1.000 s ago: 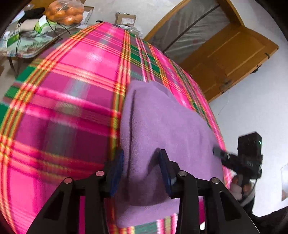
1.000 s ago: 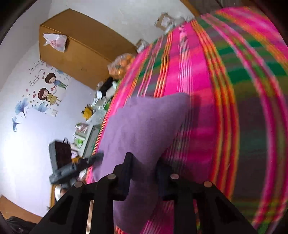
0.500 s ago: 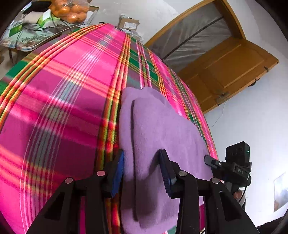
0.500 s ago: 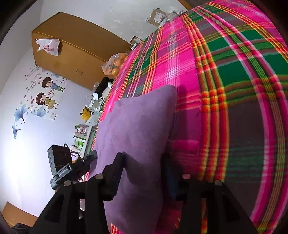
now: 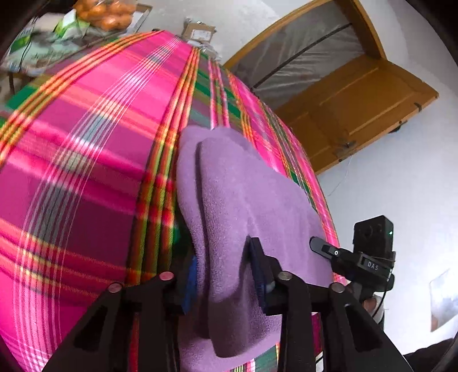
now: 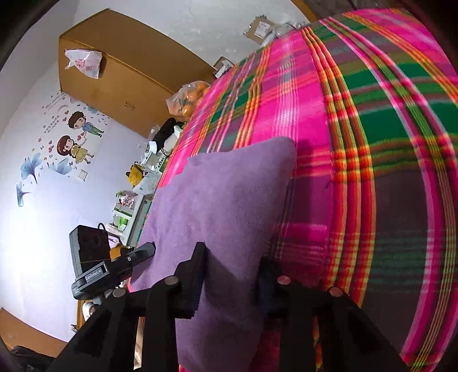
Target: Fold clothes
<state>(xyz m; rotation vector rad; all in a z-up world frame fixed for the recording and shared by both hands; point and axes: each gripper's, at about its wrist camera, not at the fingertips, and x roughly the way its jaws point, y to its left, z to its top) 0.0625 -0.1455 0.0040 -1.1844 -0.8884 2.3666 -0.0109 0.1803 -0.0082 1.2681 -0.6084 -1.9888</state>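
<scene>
A folded purple fleece cloth (image 5: 243,200) (image 6: 223,200) lies on a pink plaid blanket (image 5: 86,171) (image 6: 372,171) that covers a bed. My left gripper (image 5: 224,271) is at the cloth's near left edge. Its jaws are closing, and a bunched fold of cloth fills the gap between the pads. My right gripper (image 6: 233,274) is at the near right edge, its jaws also closing with cloth pressed between them. Each gripper shows in the other's view: the right gripper (image 5: 320,246) and the left gripper (image 6: 146,250) both sit at the cloth's near edge.
A wooden door (image 5: 357,114) stands open beyond the bed's right side. A cluttered low table (image 6: 143,177) and a bag of oranges (image 5: 108,14) (image 6: 189,94) are on the left. A wooden wardrobe (image 6: 120,65) stands against the far wall, with cardboard boxes (image 5: 199,31) past the bed's far end.
The left jaws have narrowed and the cloth's near edge now bunches up between them. The right jaws widened half a second ago and have since narrowed on the cloth. Neither hand has travelled much.
</scene>
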